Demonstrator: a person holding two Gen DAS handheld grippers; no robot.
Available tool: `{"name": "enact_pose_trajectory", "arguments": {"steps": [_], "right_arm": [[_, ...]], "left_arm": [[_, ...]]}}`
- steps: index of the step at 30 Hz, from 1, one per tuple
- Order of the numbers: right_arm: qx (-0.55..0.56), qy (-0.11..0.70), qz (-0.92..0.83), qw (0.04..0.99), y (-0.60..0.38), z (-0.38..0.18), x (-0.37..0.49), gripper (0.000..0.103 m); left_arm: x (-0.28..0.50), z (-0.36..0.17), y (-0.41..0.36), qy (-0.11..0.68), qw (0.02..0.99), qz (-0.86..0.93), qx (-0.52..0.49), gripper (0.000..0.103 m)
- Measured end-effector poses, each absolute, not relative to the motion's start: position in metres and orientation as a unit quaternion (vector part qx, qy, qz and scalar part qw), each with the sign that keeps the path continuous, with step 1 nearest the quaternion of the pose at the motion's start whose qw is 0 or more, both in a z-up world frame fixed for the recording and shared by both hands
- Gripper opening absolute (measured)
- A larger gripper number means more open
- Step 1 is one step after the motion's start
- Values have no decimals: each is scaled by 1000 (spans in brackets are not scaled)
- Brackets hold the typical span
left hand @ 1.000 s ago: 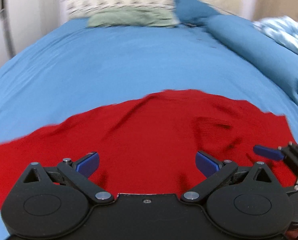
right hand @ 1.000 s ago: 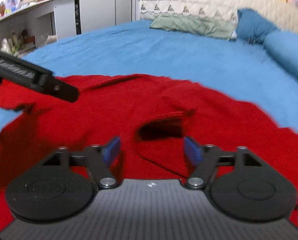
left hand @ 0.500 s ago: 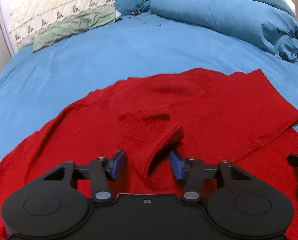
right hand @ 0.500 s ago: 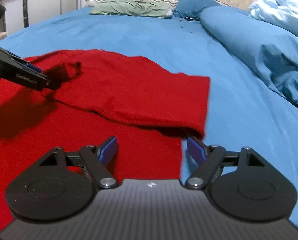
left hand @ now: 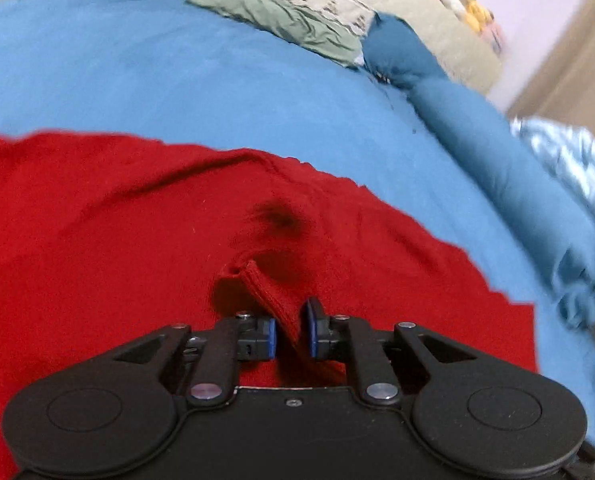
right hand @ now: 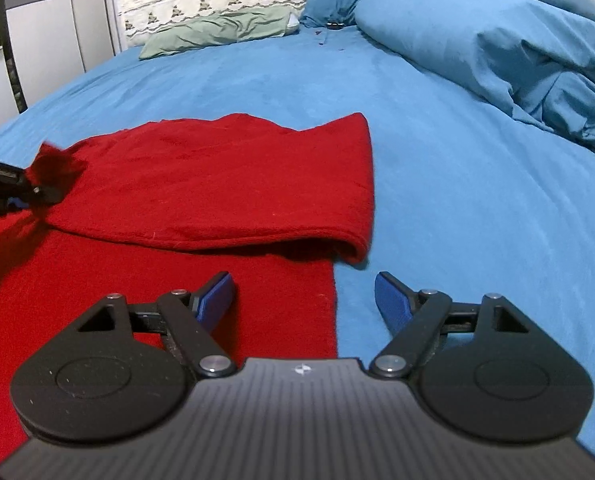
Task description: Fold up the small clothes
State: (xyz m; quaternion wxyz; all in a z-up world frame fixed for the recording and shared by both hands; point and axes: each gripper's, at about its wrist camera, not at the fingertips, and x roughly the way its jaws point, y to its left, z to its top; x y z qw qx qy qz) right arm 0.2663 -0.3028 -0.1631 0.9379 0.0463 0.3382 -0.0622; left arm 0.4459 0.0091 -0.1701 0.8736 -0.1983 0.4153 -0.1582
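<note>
Red knit garment (right hand: 201, 184) lies spread on the blue bedsheet (right hand: 457, 184), one part folded over the rest. Left gripper (left hand: 291, 330) has just been closing, and its blue pads now pinch a raised ribbed edge of the garment. Right gripper (right hand: 303, 294), its jaws wide and empty, hovers over the garment's edge. Toward one o'clock lies a rumpled blue duvet (right hand: 517, 60); at eleven o'clock, a green pillow (right hand: 217, 32).
</note>
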Motion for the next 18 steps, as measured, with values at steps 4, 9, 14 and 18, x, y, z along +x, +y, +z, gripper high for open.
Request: {"name": "enact_pose_trajectory", "arguments": {"steps": [4,9,14,18], "right_arm": [[43,340,-64,937,-303,-162,268,97],[28,342,-67,937,-303,-164,274,100],[8,343,-68,937,-295,-167,285,100],[-19,344,-66,937,-284,-169,300,100]], "left_arm": [[449,-166,3,408,876,-165,-196,27],[440,-138,14,344,911,-143,-177,5],[409,-117,69,269,946,-43,-175,5],[412,-135,94,296,935,-32,-191,5]]}}
